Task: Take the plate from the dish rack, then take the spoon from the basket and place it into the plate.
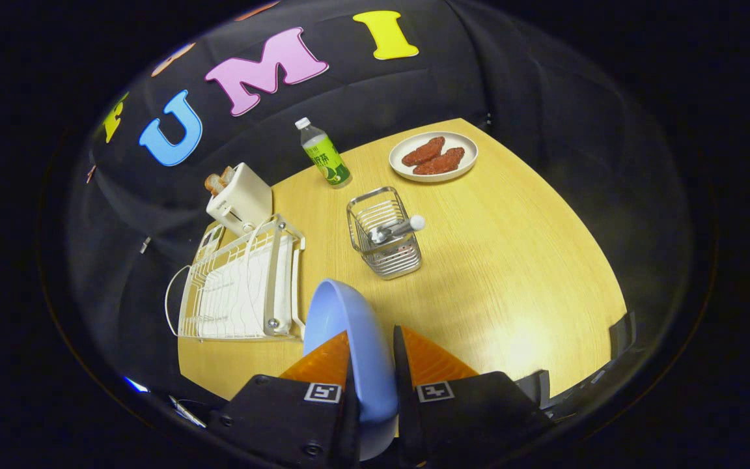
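Between the gripper (374, 365) fingers stands the blue plate (342, 326), on edge, its rim rising ahead of the fingertips; both orange fingers (323, 361) press on it from either side, so the gripper is closed narrow on the plate and holds it above the bench (512, 273). At about 11 o'clock from the plate, just beside it, sits the white rack (241, 286), its wire slots empty, near the bench's edge. At 12 o'clock, a little beyond the plate, stands the wire basket (385, 242), well apart from the rack. The spoon (398, 228) lies in the basket, leaning across its top with the rounded handle end poking out past the rim toward 2 o'clock. Beyond the rack, at 11 o'clock, is a white toaster (239, 198) with toast (219, 181) standing in its slots. Farther off at 12 o'clock stands a green bottle (324, 153), upright. At 1 o'clock, near the bench's far corner, a white dish (463, 144) carries two reddish-brown pieces of food (433, 156) lying side by side.
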### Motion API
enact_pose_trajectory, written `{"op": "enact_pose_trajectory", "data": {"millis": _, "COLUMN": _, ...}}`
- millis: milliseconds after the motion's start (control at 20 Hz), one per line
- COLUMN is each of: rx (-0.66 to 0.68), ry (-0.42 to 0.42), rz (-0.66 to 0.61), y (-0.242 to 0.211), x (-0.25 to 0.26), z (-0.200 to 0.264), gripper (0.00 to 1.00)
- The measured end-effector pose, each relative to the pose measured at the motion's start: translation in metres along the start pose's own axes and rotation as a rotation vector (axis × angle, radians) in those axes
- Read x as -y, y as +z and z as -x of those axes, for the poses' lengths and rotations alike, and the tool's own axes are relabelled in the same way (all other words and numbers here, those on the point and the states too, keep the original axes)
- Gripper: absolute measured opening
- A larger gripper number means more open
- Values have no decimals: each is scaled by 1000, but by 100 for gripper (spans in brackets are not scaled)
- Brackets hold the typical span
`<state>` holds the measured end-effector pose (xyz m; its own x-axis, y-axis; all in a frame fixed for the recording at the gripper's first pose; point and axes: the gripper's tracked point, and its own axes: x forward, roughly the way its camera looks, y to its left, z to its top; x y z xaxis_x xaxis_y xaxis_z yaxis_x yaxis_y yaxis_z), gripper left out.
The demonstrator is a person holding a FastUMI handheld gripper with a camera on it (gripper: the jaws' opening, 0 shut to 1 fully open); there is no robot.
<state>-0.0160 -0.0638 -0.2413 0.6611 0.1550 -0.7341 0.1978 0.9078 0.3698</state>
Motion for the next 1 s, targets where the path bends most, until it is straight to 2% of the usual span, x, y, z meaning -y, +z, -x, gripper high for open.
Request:
{"op": "enact_pose_trajectory", "data": {"millis": 200, "rx": -38, "ry": 27, "rz": 17, "y": -16, "x": 12, "z": -29, "gripper": 27}}
{"op": "enact_pose_trajectory", "data": {"millis": 400, "rx": -78, "ry": 94, "rz": -44, "y": -20, "x": 15, "z": -48, "gripper": 28}}
{"op": "enact_pose_trajectory", "data": {"millis": 600, "rx": -38, "ry": 107, "rz": 80, "y": -10, "x": 28, "z": -52, "gripper": 35}}
{"op": "enact_pose_trajectory", "data": {"millis": 750, "rx": 103, "ry": 131, "rz": 272, "y": 12, "x": 28, "z": -42, "gripper": 96}}
{"op": "enact_pose_trajectory", "data": {"millis": 800, "rx": 151, "ry": 149, "rz": 323, "y": 20, "x": 25, "z": -33, "gripper": 100}}
{"op": "enact_pose_trajectory", "data": {"millis": 1000, "rx": 338, "ry": 239, "rz": 458, "y": 54, "x": 3, "z": -16, "gripper": 98}}
